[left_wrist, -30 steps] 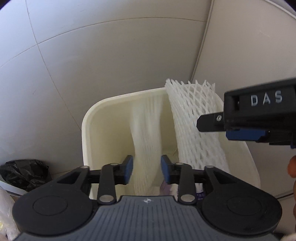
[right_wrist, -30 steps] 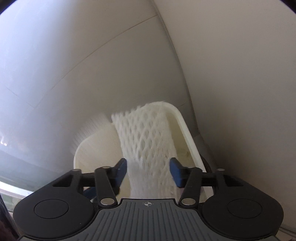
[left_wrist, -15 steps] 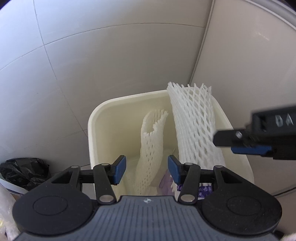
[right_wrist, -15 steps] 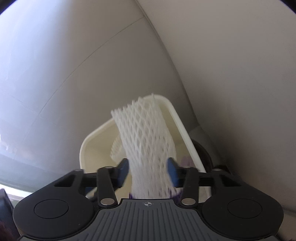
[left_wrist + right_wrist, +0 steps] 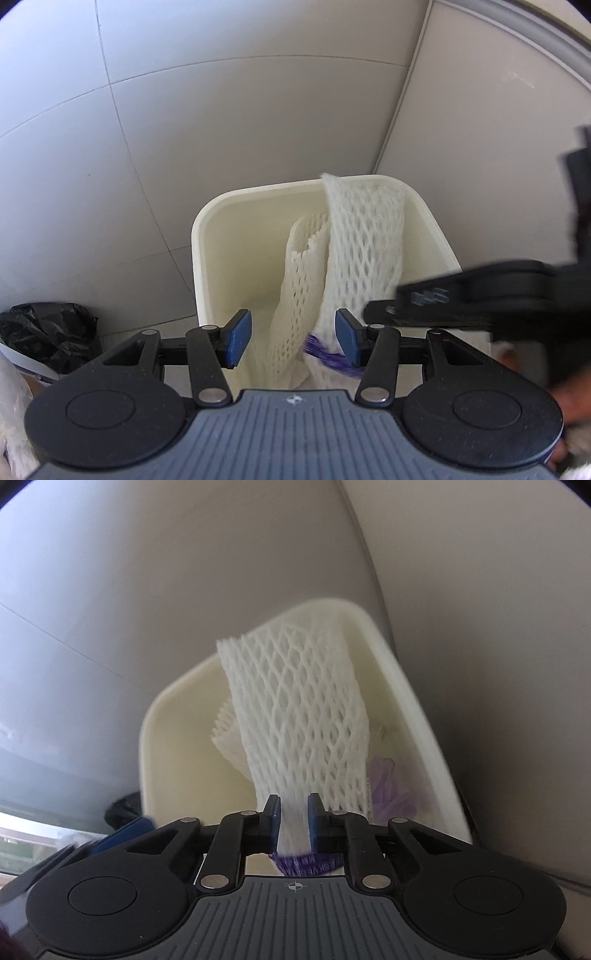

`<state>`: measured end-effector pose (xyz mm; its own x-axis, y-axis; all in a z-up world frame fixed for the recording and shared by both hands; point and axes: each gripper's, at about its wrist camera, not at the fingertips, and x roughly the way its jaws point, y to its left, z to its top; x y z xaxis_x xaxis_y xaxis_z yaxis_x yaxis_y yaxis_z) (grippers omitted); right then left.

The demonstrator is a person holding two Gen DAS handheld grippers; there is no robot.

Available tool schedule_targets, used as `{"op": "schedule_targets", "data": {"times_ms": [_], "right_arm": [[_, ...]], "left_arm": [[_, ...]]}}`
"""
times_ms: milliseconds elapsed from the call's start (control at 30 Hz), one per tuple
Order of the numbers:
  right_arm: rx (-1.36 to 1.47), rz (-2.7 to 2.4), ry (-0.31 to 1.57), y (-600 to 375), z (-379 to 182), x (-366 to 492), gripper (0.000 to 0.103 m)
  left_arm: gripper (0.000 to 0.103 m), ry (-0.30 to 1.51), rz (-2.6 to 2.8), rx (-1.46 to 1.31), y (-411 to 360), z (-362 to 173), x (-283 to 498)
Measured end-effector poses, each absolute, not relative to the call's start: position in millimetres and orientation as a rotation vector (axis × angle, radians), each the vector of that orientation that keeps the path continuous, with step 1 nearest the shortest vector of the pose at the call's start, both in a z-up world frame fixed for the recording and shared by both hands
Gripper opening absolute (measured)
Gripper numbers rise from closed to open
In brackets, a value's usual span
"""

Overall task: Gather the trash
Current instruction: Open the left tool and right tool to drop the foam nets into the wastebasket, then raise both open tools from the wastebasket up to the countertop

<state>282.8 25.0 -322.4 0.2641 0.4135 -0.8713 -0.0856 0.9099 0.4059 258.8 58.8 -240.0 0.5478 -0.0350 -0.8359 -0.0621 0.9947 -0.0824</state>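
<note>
Lettering is sparse: a purple band (image 5: 310,866) at the base of the larger foam net sleeve (image 5: 306,716) carries white print, seen reversed and partly hidden, so no word can be read with certainty. A small embossed mark on the right gripper (image 5: 384,314) body, seen from the left wrist view, is too blurred to read.

Right gripper (image 5: 293,825): blue pads pressed together on the lower end of the larger foam net sleeve (image 5: 364,243), just above the purple band (image 5: 328,354). The sleeve stands upright from this grip and leans into the far right corner of the cream plastic bin (image 5: 166,716).

Left gripper (image 5: 291,336): jaws spread wide, holding nothing. It hovers at the near rim of the cream plastic bin (image 5: 197,258), with the smaller foam net sleeve (image 5: 295,273) rising between its pads without touching either.

Bin contents: both sleeves stand inside the bin, the smaller one beside and partly behind the larger. A pale purple wrapper (image 5: 388,786) lies against the right inner wall.

Clearances: the bin's right side sits close to a pale wall panel (image 5: 480,129); tiled wall (image 5: 184,129) lies behind it. The left half of the bin interior is unoccupied. A black bag (image 5: 44,328) in a separate container stands well apart to the left.
</note>
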Motion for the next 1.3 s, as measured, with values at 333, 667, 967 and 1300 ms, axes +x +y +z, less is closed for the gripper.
{"op": "schedule_targets", "data": {"times_ms": [333,667,967,1300], "right_arm": [[0.263,0.314,1.314,36.5,-340.2,316.6,0.021],[0.274,0.382,1.258,10.7,-289.7,287.9,0.035],[0.258,0.407,1.173,-4.8,-242.7,254.6,0.063],[0.245,0.457,1.055,-12.0,-181.4,223.4,0.076]], "left_arm": [[0.049,0.994,0.026,-0.106,59.5,-233.1,255.3],[0.065,0.977,-0.001,-0.096,54.8,-220.0,247.6],[0.085,0.956,-0.006,-0.091,49.8,-191.5,222.0],[0.100,0.917,0.004,-0.091,45.8,-150.8,190.7]]}}
